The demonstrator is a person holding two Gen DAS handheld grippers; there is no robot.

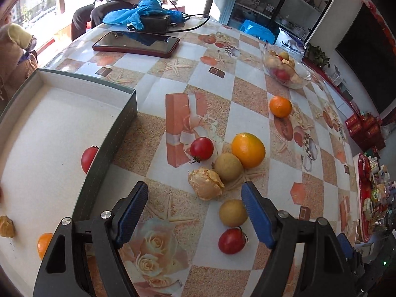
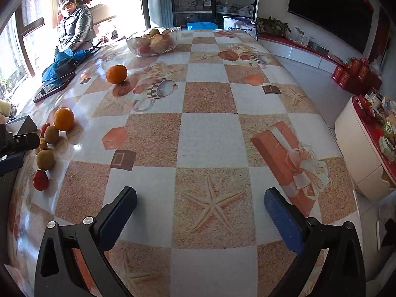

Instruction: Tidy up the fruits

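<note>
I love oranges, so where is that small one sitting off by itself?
In the left wrist view the lone orange sits on the table to the right, between the glass bowl and the fruit cluster's big orange.

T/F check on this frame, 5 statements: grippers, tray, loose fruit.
1. The left gripper is shut on a tomato. False: it is open and holds nothing.
2. The tray already has a tomato in it. True.
3. The right gripper is open over bare tablecloth. True.
4. The glass bowl is empty. False: it holds fruit.
5. The large orange lies inside the tray. False: it sits on the table beside a brown fruit.
</note>
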